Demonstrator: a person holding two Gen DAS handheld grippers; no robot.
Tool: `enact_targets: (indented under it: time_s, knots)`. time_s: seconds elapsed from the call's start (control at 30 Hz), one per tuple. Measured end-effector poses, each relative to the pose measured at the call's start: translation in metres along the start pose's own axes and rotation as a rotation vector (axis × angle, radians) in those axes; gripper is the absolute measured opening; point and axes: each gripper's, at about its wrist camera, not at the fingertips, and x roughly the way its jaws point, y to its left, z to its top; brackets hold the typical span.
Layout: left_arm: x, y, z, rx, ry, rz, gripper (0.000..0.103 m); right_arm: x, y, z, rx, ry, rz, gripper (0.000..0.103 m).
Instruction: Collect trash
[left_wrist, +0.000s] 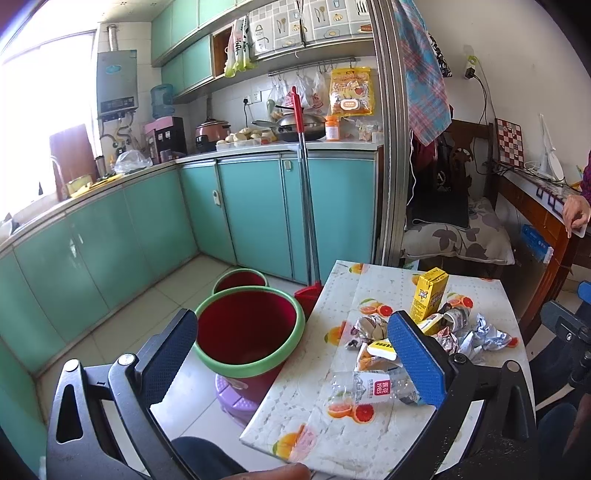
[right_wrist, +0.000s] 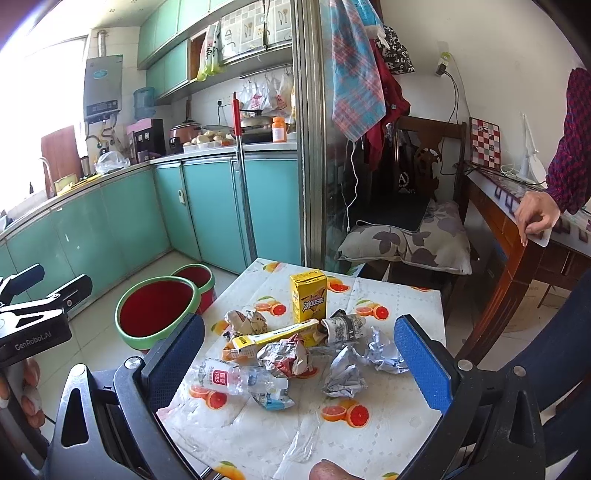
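- Right now both my tongs are spread wide and hold nothing: the right tongs (right_wrist: 299, 354) hang over the trash pile, the left tongs (left_wrist: 291, 354) straddle the bench (right_wrist: 388, 435) edge beside the red bin (left_wrist: 247, 332).
- Nearest to me in the pile, the crushed clear bottle (right_wrist: 236, 380) looks slick and springy; I judge a shallow pinch could squirt it off the bench edge towards the floor.
- Just behind the bottle, the crumpled foil wrappers (right_wrist: 341, 373) lie touching one another, so closing on one may drag a neighbour along and drop it short of the bin.
- Behind those, the flattened yellow carton (right_wrist: 273, 338) rests against a rolled paper tube (right_wrist: 343, 325); lifting either could set the tube rolling.
- Farthest in the pile, the upright yellow drink box (right_wrist: 308, 295) stands alone; a brush from my right tongs would likely topple it.
- Beyond the bench edge, the bin sits lower on a purple stool (left_wrist: 236, 398), so a release from too far out could miss its green rim.
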Motion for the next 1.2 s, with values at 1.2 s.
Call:
enact_targets:
  time_s: [1.2]
  knots:
    - [-0.007,0.001,0.004,0.001,-0.026,0.009,0.103,-0.014,0.007,0.005,-0.008,-0.035,0.011,0.103]
